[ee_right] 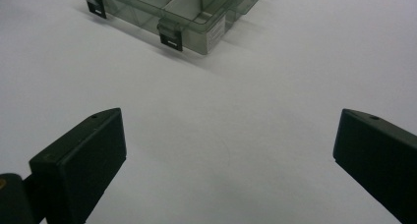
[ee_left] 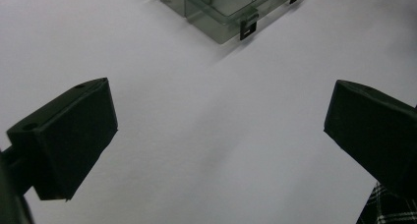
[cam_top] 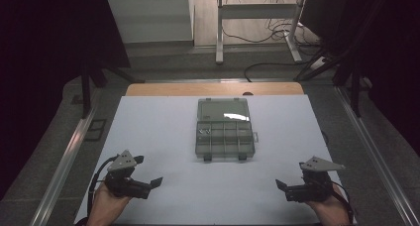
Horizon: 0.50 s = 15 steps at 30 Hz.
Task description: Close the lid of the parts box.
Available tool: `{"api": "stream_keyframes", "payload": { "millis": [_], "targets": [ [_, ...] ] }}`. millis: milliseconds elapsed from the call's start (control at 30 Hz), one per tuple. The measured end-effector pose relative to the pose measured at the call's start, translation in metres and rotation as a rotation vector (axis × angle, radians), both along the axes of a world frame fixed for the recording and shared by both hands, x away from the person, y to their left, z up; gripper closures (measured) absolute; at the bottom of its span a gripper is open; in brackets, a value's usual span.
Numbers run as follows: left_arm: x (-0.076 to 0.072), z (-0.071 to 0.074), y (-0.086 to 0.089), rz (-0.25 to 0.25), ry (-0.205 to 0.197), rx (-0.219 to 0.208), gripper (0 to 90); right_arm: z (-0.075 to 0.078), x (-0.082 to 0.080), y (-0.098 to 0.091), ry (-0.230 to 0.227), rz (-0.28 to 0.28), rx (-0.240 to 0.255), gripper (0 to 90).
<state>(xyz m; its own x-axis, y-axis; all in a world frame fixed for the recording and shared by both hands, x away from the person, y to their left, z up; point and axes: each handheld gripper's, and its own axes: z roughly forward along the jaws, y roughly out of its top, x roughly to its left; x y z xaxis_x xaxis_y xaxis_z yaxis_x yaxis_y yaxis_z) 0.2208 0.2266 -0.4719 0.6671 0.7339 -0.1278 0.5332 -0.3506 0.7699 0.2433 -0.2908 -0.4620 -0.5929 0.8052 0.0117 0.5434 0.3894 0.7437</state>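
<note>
A clear plastic compartment box [cam_top: 225, 135] lies open in the middle of the white table sheet [cam_top: 158, 132], its lid [cam_top: 223, 109] folded back toward the far side. Small metal parts [cam_top: 204, 131] sit in its upper left compartment. The box's near corner with a black latch [ee_left: 248, 28] appears at the top of the left gripper view, and its front edge with two latches [ee_right: 171, 40] at the top of the right gripper view. My left gripper [cam_top: 157, 182] rests near the front left, open and empty. My right gripper [cam_top: 280, 185] rests near the front right, open and empty.
The sheet covers a wooden tabletop [cam_top: 213, 89] whose far edge shows behind the box. Metal rails [cam_top: 64, 161] run along both sides of the table. A metal stand [cam_top: 257, 18] and cables [cam_top: 277, 32] lie on the floor beyond.
</note>
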Motion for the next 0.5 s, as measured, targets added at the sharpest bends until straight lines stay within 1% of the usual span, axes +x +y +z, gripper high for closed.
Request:
{"api": "stream_keyframes", "payload": {
  "millis": [133, 267, 367, 467, 500],
  "targets": [
    [0.003, 0.001, -0.001, -0.004, 0.002, -0.011, 0.0, 0.001, 0.002, 0.0, -0.004, -0.015, 0.003, 0.0],
    [0.006, 0.001, -0.003, -0.02, 0.002, -0.022, 0.0, 0.004, 0.004, 0.001, -0.006, -0.023, 0.022, 0.0],
    [0.008, 0.003, -0.006, -0.037, -0.007, -0.042, 0.0, 0.005, 0.005, 0.003, -0.005, -0.012, 0.03, 0.0],
    [0.011, 0.004, -0.008, -0.047, -0.007, -0.06, 0.0, 0.006, 0.007, 0.005, -0.003, -0.001, 0.048, 0.0],
    [0.013, 0.004, -0.009, -0.051, -0.007, -0.066, 0.0, 0.006, 0.007, 0.006, -0.005, 0.001, 0.047, 0.0]
  ]
}}
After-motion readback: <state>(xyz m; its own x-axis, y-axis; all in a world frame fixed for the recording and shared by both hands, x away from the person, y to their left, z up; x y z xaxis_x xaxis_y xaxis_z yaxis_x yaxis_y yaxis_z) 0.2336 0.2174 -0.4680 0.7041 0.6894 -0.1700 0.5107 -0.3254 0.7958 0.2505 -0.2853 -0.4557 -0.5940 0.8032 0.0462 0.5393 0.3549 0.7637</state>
